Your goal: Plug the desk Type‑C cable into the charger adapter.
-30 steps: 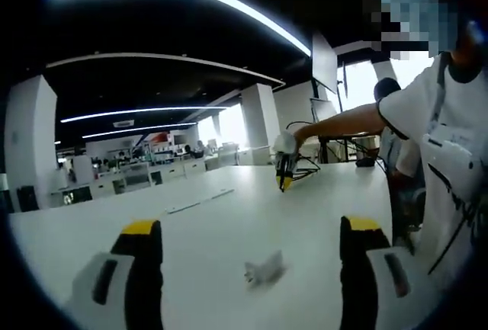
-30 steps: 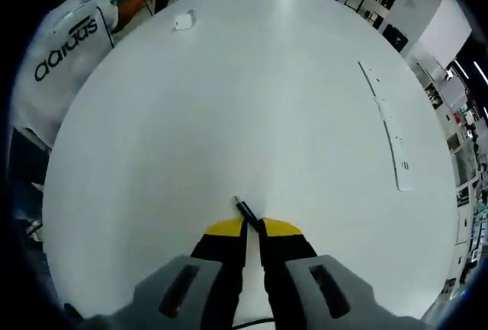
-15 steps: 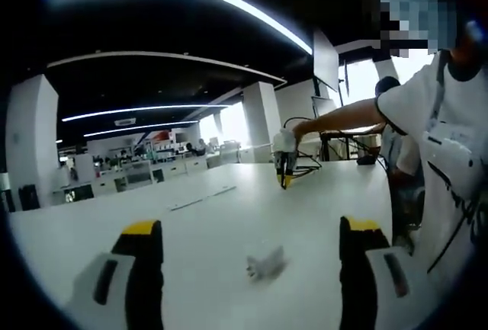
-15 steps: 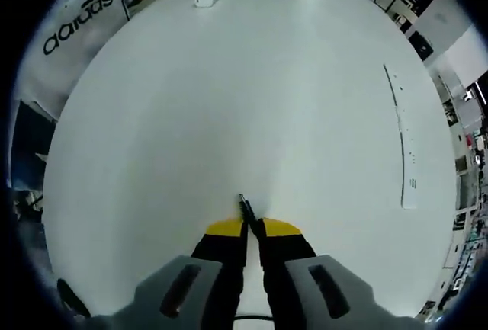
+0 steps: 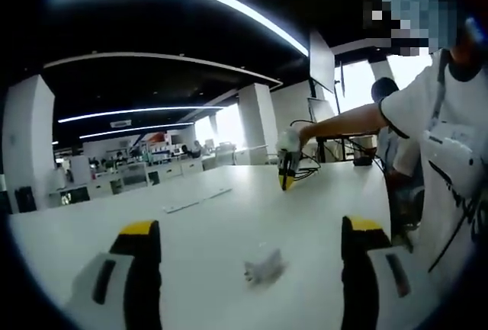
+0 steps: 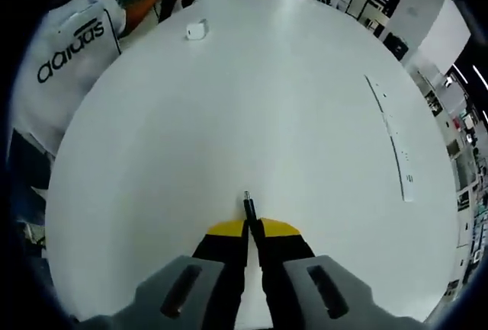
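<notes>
In the right gripper view, the right gripper (image 6: 249, 227) is seen with its jaws pressed together on the Type-C cable (image 6: 248, 209), whose dark plug end juts out just past the yellow tips, above the white desk (image 6: 305, 116). Far ahead of these jaws and to their left, the white charger adapter (image 6: 197, 30) lies on the desk, well apart from the plug.

In the left gripper view, the left gripper (image 5: 250, 232) is held with its jaws wide apart and nothing between them; the adapter (image 5: 264, 267) sits on the desk between and just beyond them.

The step in hand is judged to be bringing plug and adapter together. It would be done well if the adapter were first clamped squarely by the left jaws, port toward the plug, and the plug then carried across and lined up straight.

The adapter's port cannot be made out. The cable's run behind the right jaws is hidden.
</notes>
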Available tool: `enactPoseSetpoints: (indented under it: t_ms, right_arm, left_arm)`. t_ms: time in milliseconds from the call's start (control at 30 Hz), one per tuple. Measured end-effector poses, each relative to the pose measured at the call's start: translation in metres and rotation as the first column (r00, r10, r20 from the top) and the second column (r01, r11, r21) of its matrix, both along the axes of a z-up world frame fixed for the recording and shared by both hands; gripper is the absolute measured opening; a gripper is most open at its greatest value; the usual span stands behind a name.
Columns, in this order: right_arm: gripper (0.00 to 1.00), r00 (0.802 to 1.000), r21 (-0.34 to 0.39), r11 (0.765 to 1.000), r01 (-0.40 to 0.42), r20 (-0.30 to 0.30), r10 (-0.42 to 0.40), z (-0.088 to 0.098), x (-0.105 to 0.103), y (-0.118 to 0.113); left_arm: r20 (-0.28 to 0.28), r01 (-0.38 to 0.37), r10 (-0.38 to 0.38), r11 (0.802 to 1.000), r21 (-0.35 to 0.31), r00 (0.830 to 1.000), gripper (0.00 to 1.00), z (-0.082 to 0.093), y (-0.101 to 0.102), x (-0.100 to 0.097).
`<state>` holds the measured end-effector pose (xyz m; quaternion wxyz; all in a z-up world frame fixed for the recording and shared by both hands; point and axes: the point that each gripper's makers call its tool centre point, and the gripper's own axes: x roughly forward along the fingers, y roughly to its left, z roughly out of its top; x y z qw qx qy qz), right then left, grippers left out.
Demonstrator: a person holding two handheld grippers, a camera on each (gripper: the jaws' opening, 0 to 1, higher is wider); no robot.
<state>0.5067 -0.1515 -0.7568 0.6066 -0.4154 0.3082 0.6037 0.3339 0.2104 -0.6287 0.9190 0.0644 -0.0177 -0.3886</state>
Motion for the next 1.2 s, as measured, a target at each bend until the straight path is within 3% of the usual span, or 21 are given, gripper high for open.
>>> enactPoseSetpoints:
  t_ms: [267, 433, 867, 967, 1200]
  right_arm:
    - [0.04, 0.999, 0.089, 0.996, 0.021, -0.028, -0.019, 0.0, -0.035, 0.015]
    - [0.04, 0.995, 0.136, 0.988, 0.078, -0.064, -0.07, -0.004, -0.054, 0.027]
    - [0.03, 0.975, 0.232, 0.951, 0.204, -0.135, -0.176, -0.003, -0.11, 0.077]
    - [0.03, 0.976, 0.232, 0.951, 0.205, -0.123, -0.181, -0.004, -0.124, 0.087]
    - [0.04, 0.975, 0.255, 0.941, 0.221, -0.071, -0.21, -0.002, -0.135, 0.106]
  left_arm:
    - [-0.001, 0.017, -0.017, 1.0, 0.005, 1.0, 1.0, -0.002, -0.006, 0.001]
    - [-0.007, 0.034, -0.034, 0.999, 0.008, 0.999, 1.0, -0.004, -0.01, 0.001]
    - [-0.008, 0.051, -0.051, 0.999, 0.015, 0.999, 1.0, -0.006, -0.014, 0.006]
    - [-0.006, 0.055, -0.055, 0.998, 0.017, 0.998, 1.0, -0.006, -0.015, 0.006]
    - [-0.009, 0.058, -0.058, 0.998, 0.036, 0.998, 1.0, -0.012, -0.016, 0.008]
